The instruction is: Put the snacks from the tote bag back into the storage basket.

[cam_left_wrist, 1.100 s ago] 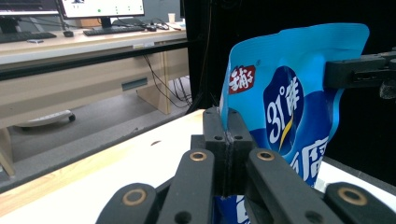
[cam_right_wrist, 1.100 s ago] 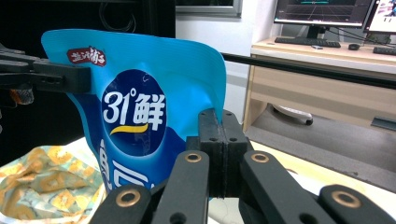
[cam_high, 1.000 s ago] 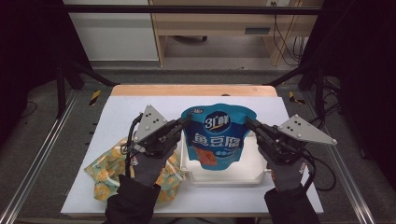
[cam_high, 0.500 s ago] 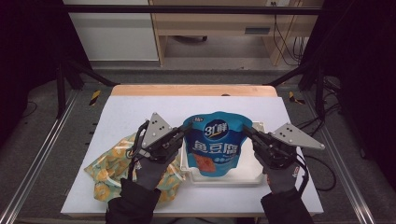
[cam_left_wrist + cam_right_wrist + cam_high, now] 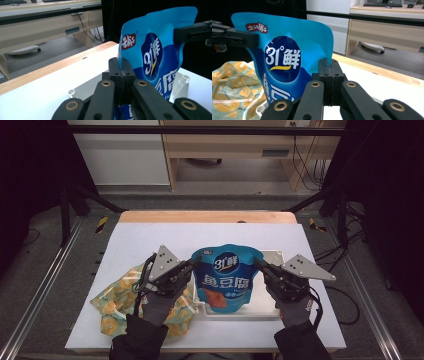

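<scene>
The blue pouch (image 5: 226,277) hides much of the white tray (image 5: 265,307) beneath.

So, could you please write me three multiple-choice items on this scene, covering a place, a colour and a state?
1. Where is the yellow-patterned bag?
A. in the tray
B. on the table beside the left tongs
C. on the floor

2. What is the main colour of the held pouch?
A. blue
B. red
C. green

3. How do the left tongs and right tongs stand?
A. both open
B. one open
C. both shut on the pouch's edges

Answers: 1 B, it lies left of the white tray; 2 A, blue front; 3 C, each pair clamps a side edge.
</scene>
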`<state>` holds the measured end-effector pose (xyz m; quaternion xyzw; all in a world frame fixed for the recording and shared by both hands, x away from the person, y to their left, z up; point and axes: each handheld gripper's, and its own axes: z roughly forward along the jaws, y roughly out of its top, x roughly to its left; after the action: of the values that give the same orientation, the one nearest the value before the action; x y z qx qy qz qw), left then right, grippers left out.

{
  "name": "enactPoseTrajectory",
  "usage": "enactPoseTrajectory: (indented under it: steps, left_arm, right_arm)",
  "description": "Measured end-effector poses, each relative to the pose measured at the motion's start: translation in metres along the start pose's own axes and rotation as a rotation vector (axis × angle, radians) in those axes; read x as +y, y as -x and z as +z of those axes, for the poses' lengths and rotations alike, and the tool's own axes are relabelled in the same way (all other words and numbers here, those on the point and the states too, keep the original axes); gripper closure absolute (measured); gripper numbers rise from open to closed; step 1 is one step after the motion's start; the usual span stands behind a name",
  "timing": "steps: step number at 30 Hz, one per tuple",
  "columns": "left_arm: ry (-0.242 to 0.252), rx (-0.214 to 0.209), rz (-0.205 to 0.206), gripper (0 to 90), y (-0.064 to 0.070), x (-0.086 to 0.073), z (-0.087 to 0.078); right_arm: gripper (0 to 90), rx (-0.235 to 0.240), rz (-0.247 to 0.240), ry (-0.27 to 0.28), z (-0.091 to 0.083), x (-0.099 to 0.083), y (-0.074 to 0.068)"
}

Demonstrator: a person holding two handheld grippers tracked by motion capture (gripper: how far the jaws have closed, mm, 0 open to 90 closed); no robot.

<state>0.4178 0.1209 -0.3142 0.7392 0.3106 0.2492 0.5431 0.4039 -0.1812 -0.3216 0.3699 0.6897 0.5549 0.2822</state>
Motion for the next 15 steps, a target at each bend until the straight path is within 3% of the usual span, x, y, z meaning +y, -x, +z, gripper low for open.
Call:
enactPoseTrajectory:
  steps: [15]
  left_arm:
    - [-0.018,0.011,-0.001,89.6,-0.0017,-0.0107,0.0011]
  right_arm:
    - [90.0,0.004,-0.007,-0.025,0.0072,-0.0097,-0.0016]
